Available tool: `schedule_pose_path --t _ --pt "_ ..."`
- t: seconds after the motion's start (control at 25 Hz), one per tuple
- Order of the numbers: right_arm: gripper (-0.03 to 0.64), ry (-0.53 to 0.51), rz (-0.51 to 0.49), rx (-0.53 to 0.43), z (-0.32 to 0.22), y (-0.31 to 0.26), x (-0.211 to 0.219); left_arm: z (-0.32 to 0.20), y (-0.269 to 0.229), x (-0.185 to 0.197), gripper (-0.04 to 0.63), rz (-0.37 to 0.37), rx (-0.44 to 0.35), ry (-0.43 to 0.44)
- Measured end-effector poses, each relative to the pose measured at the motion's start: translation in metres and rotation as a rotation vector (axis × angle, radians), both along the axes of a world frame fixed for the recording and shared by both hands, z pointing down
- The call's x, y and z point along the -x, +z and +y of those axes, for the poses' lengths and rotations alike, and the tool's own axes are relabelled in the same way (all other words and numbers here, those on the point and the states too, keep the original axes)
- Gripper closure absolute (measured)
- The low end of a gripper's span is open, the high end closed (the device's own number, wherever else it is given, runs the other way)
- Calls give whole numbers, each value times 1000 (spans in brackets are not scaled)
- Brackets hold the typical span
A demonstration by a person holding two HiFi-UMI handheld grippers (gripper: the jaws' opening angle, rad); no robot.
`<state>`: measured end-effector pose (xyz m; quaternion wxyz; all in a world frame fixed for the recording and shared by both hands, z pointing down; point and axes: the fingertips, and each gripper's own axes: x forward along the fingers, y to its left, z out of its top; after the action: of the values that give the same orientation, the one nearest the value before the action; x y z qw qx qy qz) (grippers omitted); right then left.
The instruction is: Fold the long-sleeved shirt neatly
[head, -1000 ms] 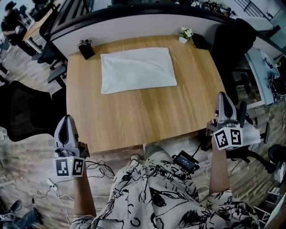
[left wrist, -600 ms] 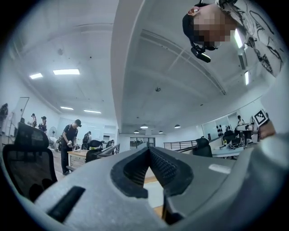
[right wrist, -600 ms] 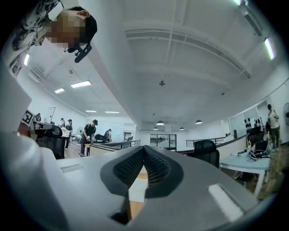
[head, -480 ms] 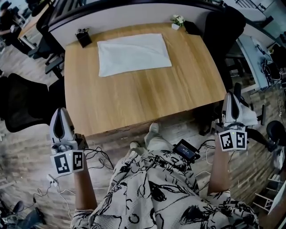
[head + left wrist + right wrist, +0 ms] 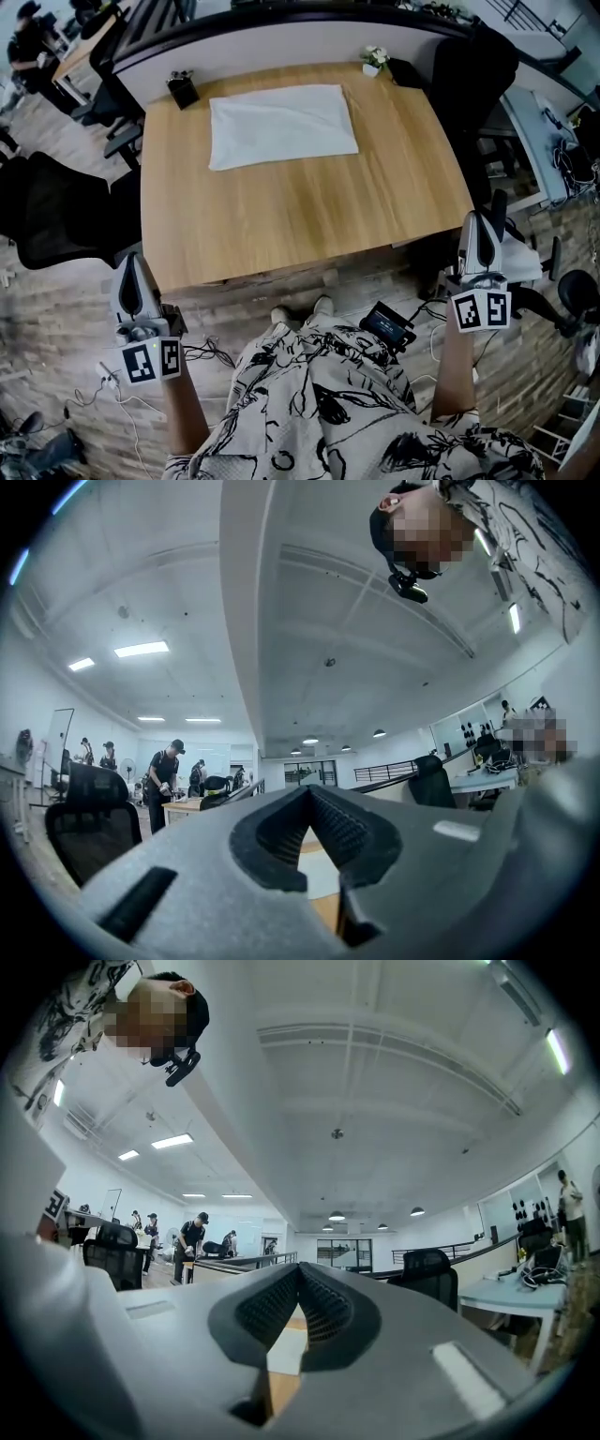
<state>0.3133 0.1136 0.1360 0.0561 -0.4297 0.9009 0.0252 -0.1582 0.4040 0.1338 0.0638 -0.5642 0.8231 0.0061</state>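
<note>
Both clenched on nothing: left tool (image 5: 132,267) at seven o'clock, right tool (image 5: 479,225) at four, off the worktop (image 5: 300,220). Could rumple the shirt (image 5: 281,125), lying folded at twelve and seemingly neat, by needless re-gripping.

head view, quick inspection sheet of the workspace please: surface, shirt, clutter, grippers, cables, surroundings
surface: wooden table, mostly bare
job's things: white shirt lies folded in a flat rectangle on the far half
clutter: black holder at the far left corner; small flower pot at the far right
grippers: left gripper and right gripper both shut, empty, off the table's near edge
cables: loose wires on the floor by the left gripper
surroundings: black office chair left of the table, wood floor
</note>
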Motion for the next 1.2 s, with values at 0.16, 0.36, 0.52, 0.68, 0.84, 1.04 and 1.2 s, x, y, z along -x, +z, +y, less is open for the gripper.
schedule_pose_path --t 0.16,0.36,0.52,0.68,0.84,1.04,1.2 --pt "611 -28 -6 14 -7 7 -6 7 10 -13 592 -31 34 -17" --pt "611 -30 -16 27 -15 18 -11 20 20 -11 592 -23 49 -76" --pt "611 -26 -21 43 -21 31 -9 16 31 -11 592 1 46 -102" --pt "611 -44 -9 53 -21 35 -3 5 31 -13 592 -1 53 -89" --pt "611 -70 -2 53 -22 30 3 -2 25 -11 592 0 46 -88" --pt "611 -88 6 56 -22 27 13 -3 22 -9 592 6 49 -86" --pt "611 -93 7 50 -22 23 16 -5 21 -8 592 2 55 -81"
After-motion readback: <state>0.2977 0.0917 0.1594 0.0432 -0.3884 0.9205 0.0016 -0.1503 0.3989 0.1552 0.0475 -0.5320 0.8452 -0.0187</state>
